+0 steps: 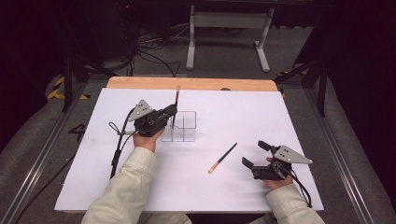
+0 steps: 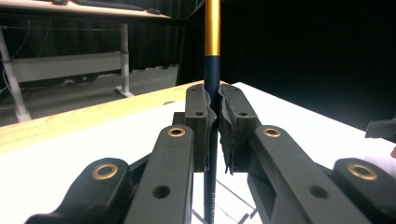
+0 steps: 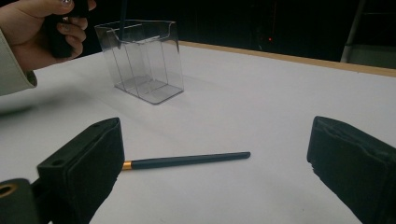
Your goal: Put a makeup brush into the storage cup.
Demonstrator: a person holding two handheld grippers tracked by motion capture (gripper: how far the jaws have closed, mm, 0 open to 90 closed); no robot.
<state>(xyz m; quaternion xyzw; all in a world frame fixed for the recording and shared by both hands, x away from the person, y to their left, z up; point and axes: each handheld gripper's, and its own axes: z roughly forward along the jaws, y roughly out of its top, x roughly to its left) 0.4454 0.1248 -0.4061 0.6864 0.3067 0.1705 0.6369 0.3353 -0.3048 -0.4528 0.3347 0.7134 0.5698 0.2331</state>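
Left gripper (image 1: 172, 111): its jaws are pressing together on the dark shaft of an upright brush (image 2: 211, 70), held above the clear organiser.
Held brush: a dark blue handle is giving way to a gold band higher up; in the left gripper view it is standing vertical between the padded fingers (image 2: 238, 122).
Writing: pale lettering is running along the held brush's handle below the pads; it is too small and blurred to read.
Clear organiser (image 1: 183, 126): a transparent box with inner dividers is sitting on the white sheet near the table's middle; the held brush's lower end is reaching into it, but I cannot tell which compartment.
Right gripper (image 1: 256, 154): its jaws are standing spread wide, pinching nothing, near the table's right front.
Second brush (image 1: 223, 157): it is lying flat on the white sheet (image 1: 243, 112), between the organiser and the right gripper, touching neither.
Table (image 1: 187, 83): a wooden edge is showing beyond the sheet.
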